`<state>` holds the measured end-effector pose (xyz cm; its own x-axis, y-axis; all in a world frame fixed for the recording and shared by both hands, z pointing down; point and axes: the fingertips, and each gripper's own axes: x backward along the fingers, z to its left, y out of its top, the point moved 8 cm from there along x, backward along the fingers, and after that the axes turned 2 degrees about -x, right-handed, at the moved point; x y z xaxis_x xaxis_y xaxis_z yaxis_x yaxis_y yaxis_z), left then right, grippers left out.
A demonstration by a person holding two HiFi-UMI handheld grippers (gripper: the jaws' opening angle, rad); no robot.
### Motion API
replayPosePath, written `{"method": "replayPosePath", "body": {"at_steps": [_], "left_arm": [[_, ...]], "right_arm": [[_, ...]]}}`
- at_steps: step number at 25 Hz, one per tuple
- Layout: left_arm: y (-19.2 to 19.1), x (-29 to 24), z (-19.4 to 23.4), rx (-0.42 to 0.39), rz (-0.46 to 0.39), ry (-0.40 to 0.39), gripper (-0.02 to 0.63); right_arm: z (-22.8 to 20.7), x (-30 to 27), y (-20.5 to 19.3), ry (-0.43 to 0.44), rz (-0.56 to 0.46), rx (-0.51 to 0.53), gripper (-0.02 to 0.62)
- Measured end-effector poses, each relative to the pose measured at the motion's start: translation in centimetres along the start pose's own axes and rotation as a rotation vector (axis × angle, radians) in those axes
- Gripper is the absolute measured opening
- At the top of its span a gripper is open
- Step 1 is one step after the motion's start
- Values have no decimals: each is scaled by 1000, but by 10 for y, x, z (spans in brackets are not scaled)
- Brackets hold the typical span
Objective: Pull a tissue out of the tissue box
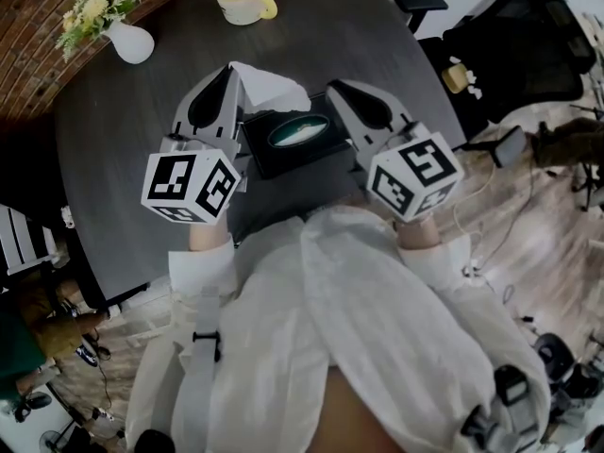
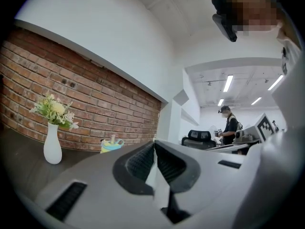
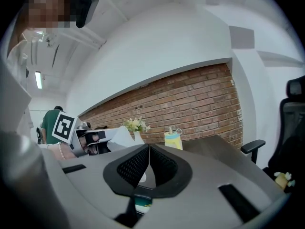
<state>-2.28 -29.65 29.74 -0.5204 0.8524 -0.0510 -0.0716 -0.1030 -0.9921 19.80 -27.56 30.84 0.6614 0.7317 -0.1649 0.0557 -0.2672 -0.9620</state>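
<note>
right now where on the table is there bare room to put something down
Bare table left of the left gripper, nearer than the vase; more right of the cup. Crowded around the tissue box, between that gripper and the right gripper.

Dark tissue box [image 1: 300, 155] set on dark tabletop [image 1: 123, 159]. White tissue [image 1: 272, 87] seen at tip of left tongs [image 1: 229, 70]; right tongs [image 1: 332, 87] held over box's right side. Beyond, flower vase [image 1: 130, 41] and yellow cup [image 1: 243, 4] placed.

Rig: left gripper [image 1: 229, 69] and right gripper [image 1: 330, 89] have grey shells and black ribbed pads [image 2: 140, 163]. Each carries a white cube [image 1: 192, 187] with black square markers. Clothing: white long sleeves [image 1: 203, 264], grey strap [image 1: 203, 385], black buckle [image 1: 205, 344].
</note>
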Motion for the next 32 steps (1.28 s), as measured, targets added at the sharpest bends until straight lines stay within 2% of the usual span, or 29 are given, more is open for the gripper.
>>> {"method": "replayPosePath", "body": {"at_steps": [5,20,32], "left_arm": [[-5,6,-2,3,3,8,6],[-28,10,-9,10,66,-5,6],[-29,8,-10,33,59,-14,6]], "right_arm": [[-1,-1,-4,21,1,-73,5],[7,2,-17,34,50,-21,3],[2,0,-23,15,67,-26,3]]}}
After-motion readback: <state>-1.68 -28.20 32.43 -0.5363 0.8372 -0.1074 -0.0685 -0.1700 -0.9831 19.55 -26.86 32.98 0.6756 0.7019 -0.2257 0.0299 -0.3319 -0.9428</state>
